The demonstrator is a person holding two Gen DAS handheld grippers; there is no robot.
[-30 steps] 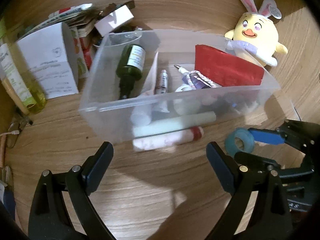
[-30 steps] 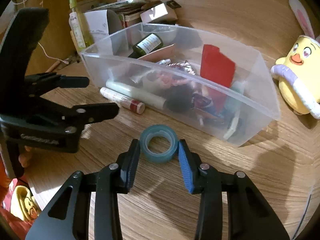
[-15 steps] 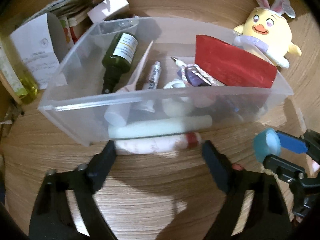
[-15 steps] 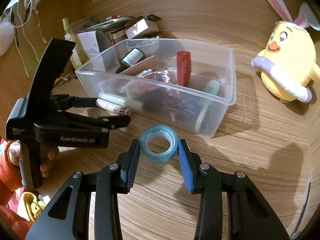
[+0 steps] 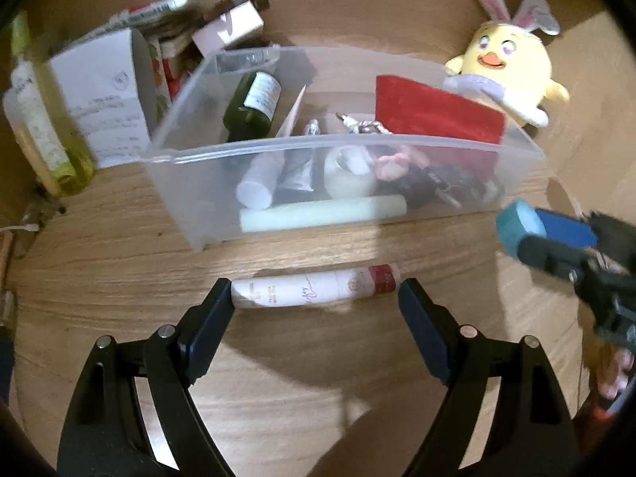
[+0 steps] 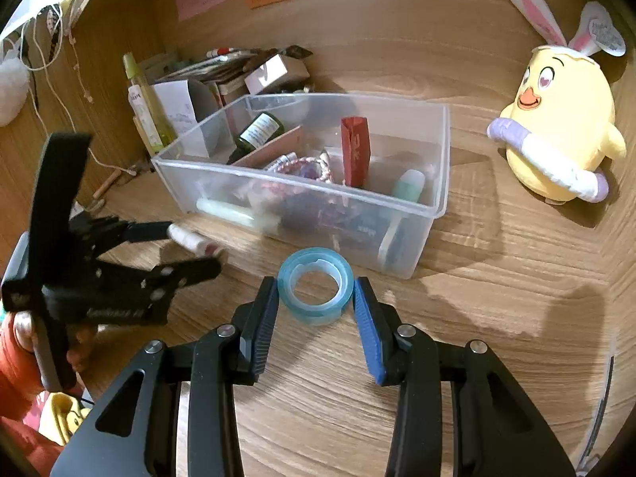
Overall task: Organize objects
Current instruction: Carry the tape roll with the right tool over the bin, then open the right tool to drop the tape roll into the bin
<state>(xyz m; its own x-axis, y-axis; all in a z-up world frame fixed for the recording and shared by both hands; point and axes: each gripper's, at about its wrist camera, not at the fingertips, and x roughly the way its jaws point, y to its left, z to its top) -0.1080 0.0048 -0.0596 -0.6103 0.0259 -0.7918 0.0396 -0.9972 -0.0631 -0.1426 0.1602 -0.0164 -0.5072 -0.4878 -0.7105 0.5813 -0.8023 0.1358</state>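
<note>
- Lengthwise between the left claw's [image 5: 316, 304] spread jaws lies a white tube [image 5: 314, 289] with a red cap, both ends touching the pads.
- Beside it, the right claw [image 6: 315, 304] clenches a translucent blue tape roll [image 6: 315, 284], lifted off the wood.
- Behind both stands a clear bin [image 6: 435, 183] of toiletries; boxes [image 5: 101, 95] crowd the left edge, a chick plush [image 6: 556, 131] sits right.
- Wood-grain worktop [image 6: 497, 318].
</note>
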